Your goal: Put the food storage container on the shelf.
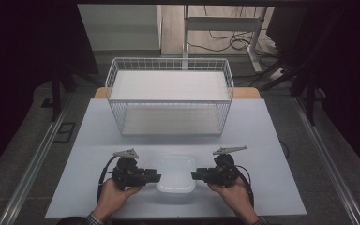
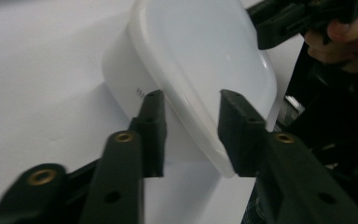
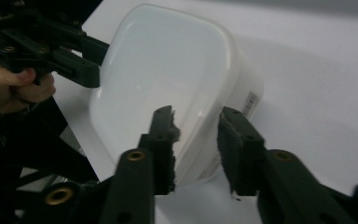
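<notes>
Pale grey table [image 1: 262, 140] fills the middle of the high view, with dark floor and cables beyond it. On the table, near the person's edge, sits a white lidded container [image 1: 176, 174], which serves as the landmark. Behind the container, toward the far edge, stands a white wire basket [image 1: 168, 96] with two flat shelves, well apart from the container.

At the container's left side is the left gripper [image 1: 155, 177], held in the person's left hand [image 1: 112, 194]. In the left gripper view its jaws stand apart, straddling the container's lid rim [image 2: 200, 135], one jaw beside the wall and one over the lid; whether they press it cannot be told.

At the container's right side is the right gripper [image 1: 194, 176], held in the right hand [image 1: 234, 192]. In the right gripper view its jaws are likewise apart, astride the near edge of the container [image 3: 168, 93]
</notes>
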Demonstrator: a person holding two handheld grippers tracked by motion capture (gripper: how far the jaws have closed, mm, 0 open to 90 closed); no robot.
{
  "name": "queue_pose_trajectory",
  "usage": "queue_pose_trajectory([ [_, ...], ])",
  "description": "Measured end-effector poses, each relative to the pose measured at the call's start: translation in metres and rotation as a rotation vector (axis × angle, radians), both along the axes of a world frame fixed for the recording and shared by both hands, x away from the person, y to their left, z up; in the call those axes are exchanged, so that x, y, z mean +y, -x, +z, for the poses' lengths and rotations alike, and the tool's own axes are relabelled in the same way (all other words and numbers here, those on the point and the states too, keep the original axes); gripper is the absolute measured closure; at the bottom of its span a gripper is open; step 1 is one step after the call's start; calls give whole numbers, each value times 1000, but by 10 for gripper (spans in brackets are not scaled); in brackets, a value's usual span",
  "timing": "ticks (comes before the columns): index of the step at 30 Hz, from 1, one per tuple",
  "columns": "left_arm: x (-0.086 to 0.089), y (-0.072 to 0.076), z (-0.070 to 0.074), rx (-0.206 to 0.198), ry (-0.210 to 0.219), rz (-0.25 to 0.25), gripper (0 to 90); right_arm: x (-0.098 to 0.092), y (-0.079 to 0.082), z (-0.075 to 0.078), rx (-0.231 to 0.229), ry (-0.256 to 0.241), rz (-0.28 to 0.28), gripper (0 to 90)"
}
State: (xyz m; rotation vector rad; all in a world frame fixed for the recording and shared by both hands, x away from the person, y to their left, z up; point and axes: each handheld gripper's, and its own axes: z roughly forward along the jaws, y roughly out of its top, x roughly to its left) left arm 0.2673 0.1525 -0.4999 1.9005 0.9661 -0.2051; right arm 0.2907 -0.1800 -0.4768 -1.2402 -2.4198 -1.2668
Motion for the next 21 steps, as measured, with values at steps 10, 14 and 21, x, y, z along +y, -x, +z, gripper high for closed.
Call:
queue_pose_trajectory([
  [10,0,-2,1,-45,19,82,808,1,8,5,-134,18,-71,788],
  [14,0,-2,9,-78,6,95,808,2,10,13,-176,8,-75,789],
  [21,1,-2,25,-128,-24,109,807,6,7,26,-239,7,-67,788],
])
